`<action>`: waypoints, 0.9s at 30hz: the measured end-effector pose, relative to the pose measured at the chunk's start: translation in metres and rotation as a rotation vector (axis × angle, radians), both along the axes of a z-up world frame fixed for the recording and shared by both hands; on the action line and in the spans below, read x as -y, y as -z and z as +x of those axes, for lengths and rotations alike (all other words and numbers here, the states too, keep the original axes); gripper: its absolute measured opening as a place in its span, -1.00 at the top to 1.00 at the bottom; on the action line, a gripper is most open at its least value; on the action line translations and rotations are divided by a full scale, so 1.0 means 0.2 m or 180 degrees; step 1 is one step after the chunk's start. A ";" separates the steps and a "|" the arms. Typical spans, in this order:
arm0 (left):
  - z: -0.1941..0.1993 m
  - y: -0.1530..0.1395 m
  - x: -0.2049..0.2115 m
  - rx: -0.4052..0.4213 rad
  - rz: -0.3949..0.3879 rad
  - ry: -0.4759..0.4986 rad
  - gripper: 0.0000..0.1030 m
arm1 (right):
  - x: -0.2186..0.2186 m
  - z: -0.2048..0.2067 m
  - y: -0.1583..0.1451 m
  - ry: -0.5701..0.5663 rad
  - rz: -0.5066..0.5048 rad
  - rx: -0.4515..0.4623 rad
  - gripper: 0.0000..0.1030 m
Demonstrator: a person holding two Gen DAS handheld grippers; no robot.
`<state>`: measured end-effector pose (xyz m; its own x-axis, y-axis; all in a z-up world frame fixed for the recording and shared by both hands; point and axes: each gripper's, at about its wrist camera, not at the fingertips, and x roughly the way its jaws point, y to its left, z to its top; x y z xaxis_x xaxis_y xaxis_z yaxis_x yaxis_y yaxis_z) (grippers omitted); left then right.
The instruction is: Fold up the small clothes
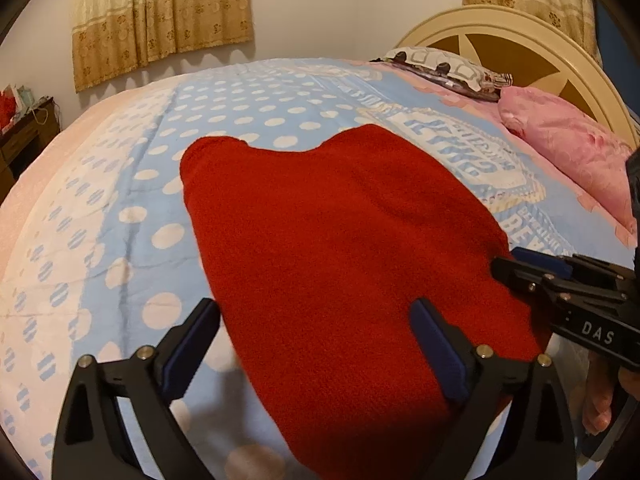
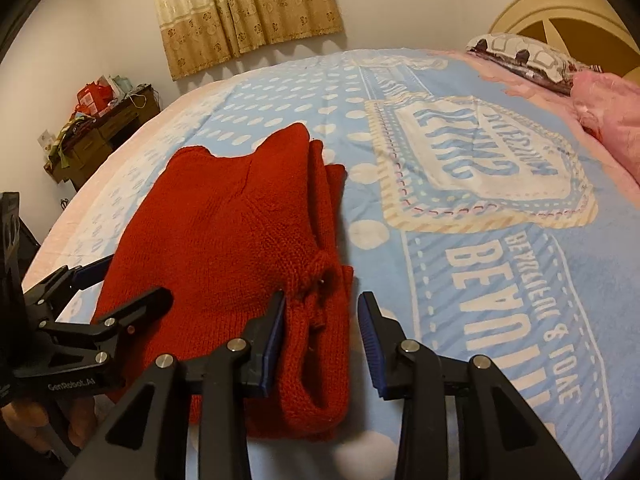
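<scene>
A wide bed [image 1: 120, 220] fills both views, covered by a pale blue sheet with white dots and a large printed emblem, edged in pink. Its far edge meets a cream wall hung with short beige patterned curtains [image 1: 160, 12]. A curved cream headboard [image 1: 520, 36] closes the right end, with a pink pillow [image 1: 560, 148] and a patterned grey and white pillow [image 1: 440, 68] before it. A dark wooden cabinet [image 2: 104, 136] stacked with clutter stands off the left far corner. Bare sheet lies open to the left of the garment and far across to the right.

A red knitted sweater [image 2: 224, 232] lies folded on the near middle of the bed, flat, with its layered edges stacked along its right side and a rolled cuff at the near right corner.

The left gripper [image 1: 316, 344] hangs over the sweater's near left part; its black fingers with blue pads stand wide apart, one over the sheet just past the sweater's left edge, the other over the red knit, gripping nothing.

The right gripper [image 2: 322, 336] sits at the sweater's near right corner; its fingers stand moderately apart. The left finger [image 2: 272, 328] rests against the knit beside the rolled cuff, the right one over bare sheet just past the edge; the pads do not clamp the fabric
</scene>
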<state>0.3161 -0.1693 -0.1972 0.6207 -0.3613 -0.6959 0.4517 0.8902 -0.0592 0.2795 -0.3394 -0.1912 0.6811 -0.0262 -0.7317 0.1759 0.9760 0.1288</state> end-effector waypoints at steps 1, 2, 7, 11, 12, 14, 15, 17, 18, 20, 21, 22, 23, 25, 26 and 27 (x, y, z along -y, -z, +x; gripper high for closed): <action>0.00 0.00 -0.01 -0.0017 -0.0035 0.0004 -0.93 | -0.01 -0.01 -0.02 0.0010 -0.0045 0.0021 0.30; 0.01 0.01 -0.01 -0.0024 -0.0058 0.0004 -0.93 | -0.02 -0.02 -0.04 0.0033 -0.0098 0.0073 0.30; 0.01 0.02 -0.01 -0.0021 -0.0090 0.0002 -0.93 | -0.11 -0.04 -0.24 0.0069 -0.0385 0.0473 0.29; 0.01 0.02 0.01 0.0013 -0.0058 -0.0004 -0.93 | -0.25 0.11 -0.27 -0.0508 -0.0376 0.0391 0.29; 0.01 0.02 0.01 0.0022 -0.0050 -0.0004 -0.93 | -0.27 0.15 -0.26 -0.0604 -0.0367 0.0326 0.29; 0.01 0.02 0.01 0.0018 -0.0055 -0.0007 -0.93 | -0.28 0.22 -0.19 -0.0656 -0.0326 0.0156 0.29; 0.01 0.02 0.01 0.0019 -0.0057 -0.0006 -0.94 | -0.27 0.27 -0.15 -0.0618 -0.0288 0.0029 0.29; 0.01 0.01 0.00 0.0000 -0.0077 -0.0008 -0.94 | -0.20 0.33 -0.06 -0.0524 -0.0229 -0.0194 0.30; 0.00 0.01 -0.01 -0.0020 -0.0098 0.0010 -0.95 | -0.17 0.33 -0.04 -0.0513 -0.0223 -0.0222 0.30; -0.03 -0.02 -0.05 -0.0023 -0.0153 0.0054 -0.97 | -0.14 0.32 -0.03 -0.0510 -0.0185 -0.0216 0.31; -0.04 -0.02 -0.06 -0.0006 -0.0167 0.0055 -0.98 | -0.13 0.32 -0.04 -0.0514 -0.0167 -0.0228 0.31; -0.05 -0.03 -0.09 0.0051 -0.0198 0.0037 -1.00 | -0.12 0.32 -0.04 -0.0534 -0.0157 -0.0223 0.30; -0.05 -0.03 -0.11 0.0069 -0.0232 0.0003 -1.00 | -0.12 0.31 -0.04 -0.0576 -0.0156 -0.0213 0.30; -0.03 -0.01 -0.13 -0.0026 -0.0310 -0.0004 -1.00 | -0.11 0.30 -0.04 -0.0673 -0.0138 -0.0172 0.29; -0.01 0.00 -0.13 -0.0079 -0.0325 0.0001 -1.00 | -0.10 0.30 -0.05 -0.0731 -0.0095 -0.0146 0.28; 0.00 0.02 -0.13 -0.0144 -0.0351 -0.0001 -1.00 | -0.09 0.30 -0.06 -0.0773 -0.0079 -0.0151 0.27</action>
<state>0.3170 -0.1424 -0.2006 0.5897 -0.4369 -0.6793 0.4461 0.8773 -0.1771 0.3387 -0.3211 -0.1801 0.6344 0.1158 -0.7643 -0.0590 0.9931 0.1015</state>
